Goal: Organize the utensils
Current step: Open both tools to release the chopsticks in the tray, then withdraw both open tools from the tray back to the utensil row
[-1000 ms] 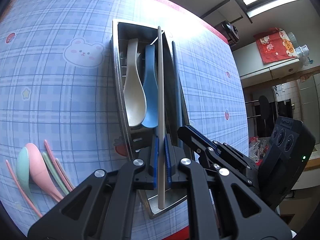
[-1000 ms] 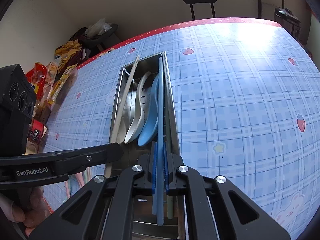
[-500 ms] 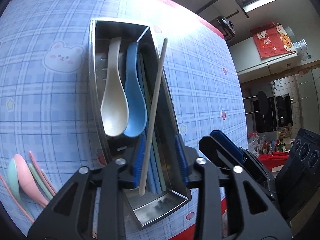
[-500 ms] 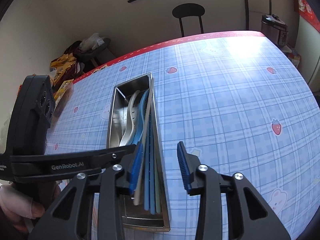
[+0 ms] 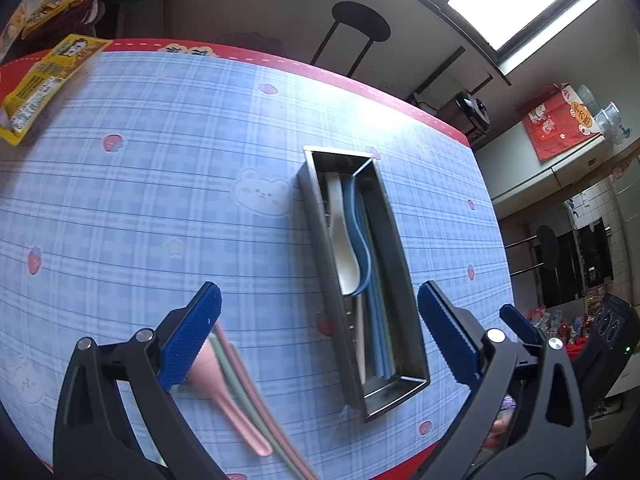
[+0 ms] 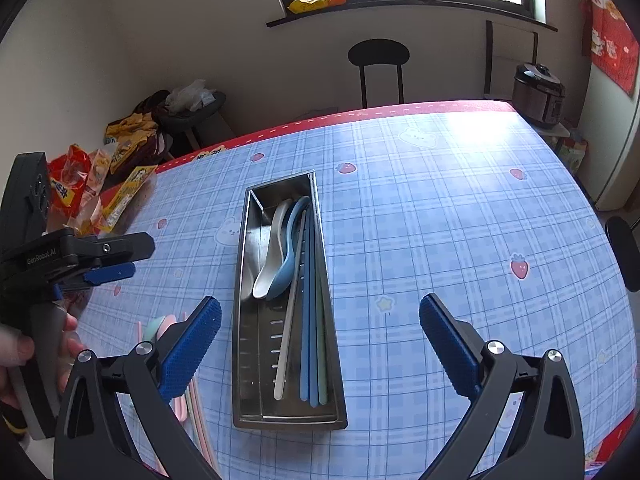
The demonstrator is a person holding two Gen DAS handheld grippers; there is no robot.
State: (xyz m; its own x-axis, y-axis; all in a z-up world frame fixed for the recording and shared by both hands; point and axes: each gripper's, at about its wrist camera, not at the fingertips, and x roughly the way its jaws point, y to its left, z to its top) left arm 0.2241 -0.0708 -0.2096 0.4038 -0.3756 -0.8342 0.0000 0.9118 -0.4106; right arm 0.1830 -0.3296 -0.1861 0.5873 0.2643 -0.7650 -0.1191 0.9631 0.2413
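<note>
A steel utensil tray [image 6: 333,332] [image 5: 400,256] lies on the blue checked tablecloth. It holds a white spoon [image 6: 269,264], a blue spoon [image 6: 289,256], a cream chopstick [image 6: 289,316] and blue and green chopsticks [image 6: 313,320]. A pink spoon [image 5: 218,380] with green and pink chopsticks [image 5: 248,392] lies on the cloth left of the tray. My left gripper [image 5: 320,340] is open and empty above the tray's near end. My right gripper [image 6: 320,344] is open and empty above the tray. The left gripper also shows in the right wrist view [image 6: 108,260].
Snack packets [image 6: 100,184] lie at the table's far left corner; one yellow packet [image 5: 44,84] is on the cloth. A black stool [image 6: 378,68] stands behind the table. A rice cooker [image 6: 538,92] sits at the back right. The red table edge [image 5: 420,436] is near.
Both grippers opened and let go of their chopsticks, which now lie in the tray. Both grippers have pulled back and up from the tray.
</note>
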